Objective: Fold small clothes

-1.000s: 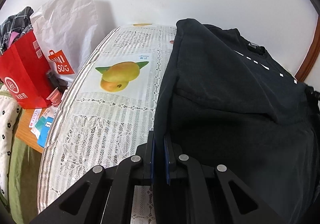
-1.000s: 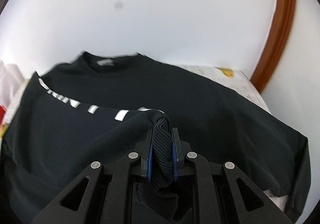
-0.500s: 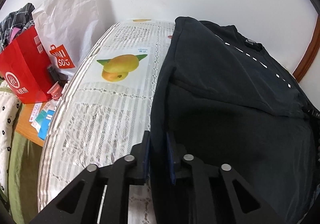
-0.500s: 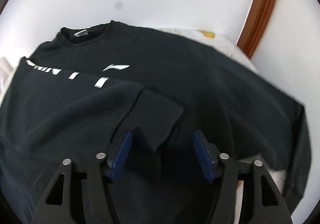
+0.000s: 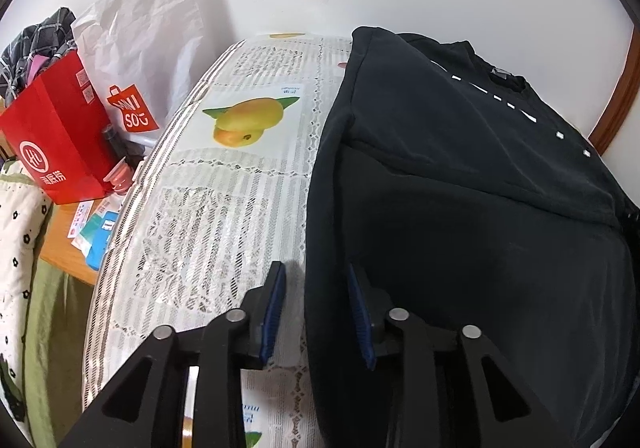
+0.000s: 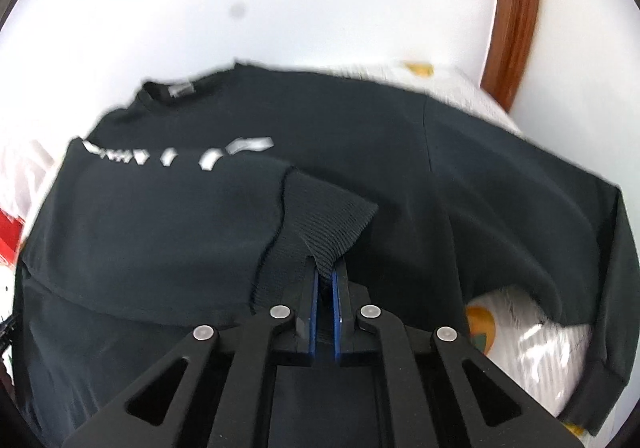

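Right tongs point(image 6: 325, 280) reclosed on sweatshirt point(image 6: 160, 232) cuff point(image 6: 328, 224); left tongs point(image 5: 316, 288) released.

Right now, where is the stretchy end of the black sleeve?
In the right wrist view, the ribbed cuff lies at centre on top of the black sweatshirt, below the white lettering, its near corner pinched in the right tool.

left tongs point(image 5: 316, 308): jaws apart | right tongs point(image 6: 325, 280): jaws pinched together
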A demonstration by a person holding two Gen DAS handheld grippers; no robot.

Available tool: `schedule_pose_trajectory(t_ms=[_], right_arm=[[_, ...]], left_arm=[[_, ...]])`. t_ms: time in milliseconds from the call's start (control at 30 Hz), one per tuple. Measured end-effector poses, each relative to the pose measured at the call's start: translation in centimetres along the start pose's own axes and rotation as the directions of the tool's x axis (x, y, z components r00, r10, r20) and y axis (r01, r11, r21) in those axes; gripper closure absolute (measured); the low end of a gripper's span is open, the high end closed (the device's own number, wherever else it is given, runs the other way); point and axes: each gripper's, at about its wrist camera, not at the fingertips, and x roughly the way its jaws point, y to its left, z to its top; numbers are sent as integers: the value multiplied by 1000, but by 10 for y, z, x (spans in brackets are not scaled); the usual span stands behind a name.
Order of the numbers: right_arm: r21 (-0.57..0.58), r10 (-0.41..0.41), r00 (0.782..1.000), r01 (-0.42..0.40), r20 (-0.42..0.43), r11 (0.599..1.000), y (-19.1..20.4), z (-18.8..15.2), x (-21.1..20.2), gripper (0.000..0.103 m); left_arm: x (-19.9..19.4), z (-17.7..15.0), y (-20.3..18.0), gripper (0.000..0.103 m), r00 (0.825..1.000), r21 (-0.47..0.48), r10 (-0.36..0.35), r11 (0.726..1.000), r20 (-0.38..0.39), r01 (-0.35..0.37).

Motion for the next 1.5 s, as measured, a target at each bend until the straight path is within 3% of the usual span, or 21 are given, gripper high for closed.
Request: schedule_pose_trajectory(t_ms=[67, 167, 233, 300, 667, 800, 833, 900, 967, 1000, 1067, 1500], right_arm=[[-18, -83, 995, 82, -47, 996, 1, -6, 5, 89], [-3, -81, 996, 81, -29, 997, -3, -16, -13, 77], [-14, -80, 997, 80, -5, 997, -4, -27, -30, 61], [-36, -99, 995, 100, 17, 994, -5, -41, -46, 54], [-42, -106, 994, 106, 1, 993, -36, -138, -92, 53], [-57, -100, 995, 101, 7, 993, -34, -168, -104, 41], [-54, -97, 995, 97, 9, 994, -35, -174, -105, 41], [-53, -80, 997, 80, 4, 995, -34, -185, -106, 42], [-53, -76, 997, 76, 8, 996, -32, -195, -105, 63], [-60, -64, 998, 65, 19, 996, -30, -198, -106, 89], [-60, -61, 997, 63, 47, 996, -27, -202, -108, 90], [-80, -74, 997, 76, 33, 994, -23, -218, -122, 90]], left_arm=[[-3, -3, 1, 63, 1000, -7, -6, 1000, -7, 6], [-10, -11, -1, 56, 1000, 3, -25, 1000, -15, 25], [-17, -19, -3, 56, 1000, 20, -24, 999, -15, 25], [-23, -28, -4, 56, 999, 28, -30, 999, -14, 31], [-57, -79, 2, 57, 995, 10, -99, 995, -21, 99], [-68, -92, 0, 74, 995, 16, -98, 995, -8, 99], [-69, -94, 0, 77, 995, 14, -102, 995, -7, 102], [-71, -98, 0, 95, 993, 9, -117, 993, -7, 117], [-74, -102, 1, 97, 992, -4, -125, 992, 1, 125], [-75, -104, 1, 97, 993, -4, -119, 993, 1, 119], [-79, -108, 1, 98, 993, 3, -115, 993, 2, 115], [-105, -145, 11, 98, 997, 12, -76, 997, -15, 76]])
